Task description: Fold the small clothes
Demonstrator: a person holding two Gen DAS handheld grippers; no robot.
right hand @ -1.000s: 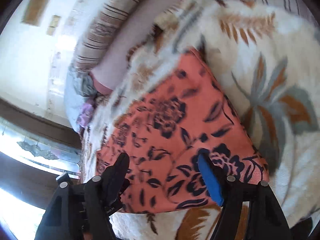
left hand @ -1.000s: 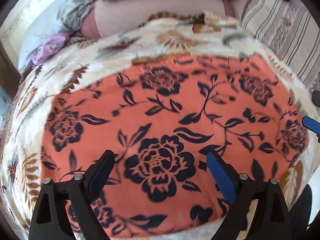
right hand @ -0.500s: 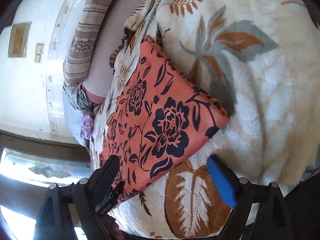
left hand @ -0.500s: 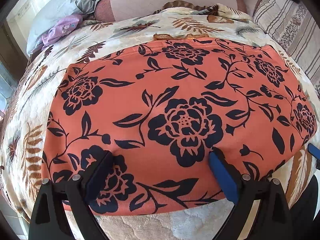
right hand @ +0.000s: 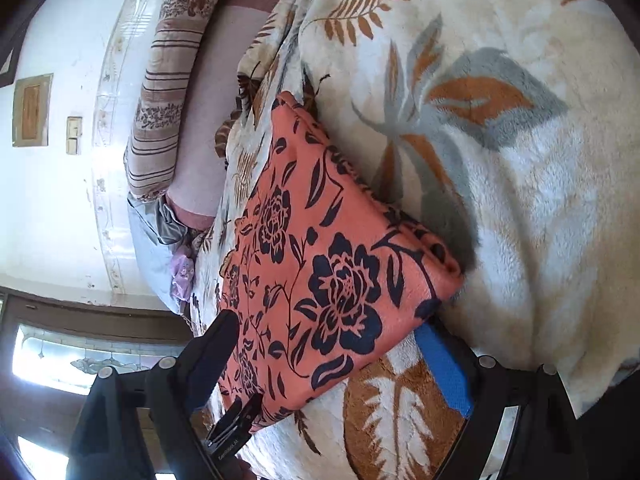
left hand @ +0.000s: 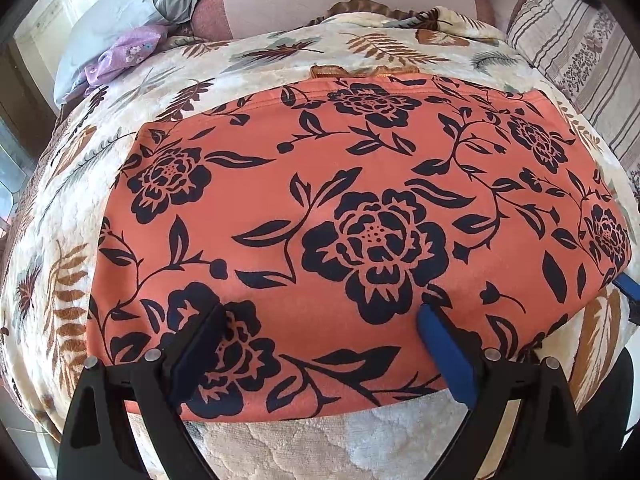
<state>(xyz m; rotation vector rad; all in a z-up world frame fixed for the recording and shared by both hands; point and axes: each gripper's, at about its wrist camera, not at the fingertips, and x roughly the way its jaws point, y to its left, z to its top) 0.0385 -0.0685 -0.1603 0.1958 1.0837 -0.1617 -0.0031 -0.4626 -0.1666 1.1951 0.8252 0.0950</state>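
**Folded floral garment flat on the bed blanket, both tongs spread**

Left wrist view: I see the orange garment with a black rose print (left hand: 340, 216) lying flat as a folded rectangle on the cream plush blanket with brown and grey leaves (left hand: 280, 60). My left tongs (left hand: 320, 344) stand spread wide above its near edge, gripping nothing. A lilac cloth (left hand: 120, 56) lies at far left, a striped cushion (left hand: 588, 52) at far right.

Right wrist view: My right tongs (right hand: 328, 360) are spread at the garment's (right hand: 320, 264) near corner, nothing clamped. The blue pad (right hand: 444, 368) lies beside that corner, on the blanket (right hand: 500, 184).
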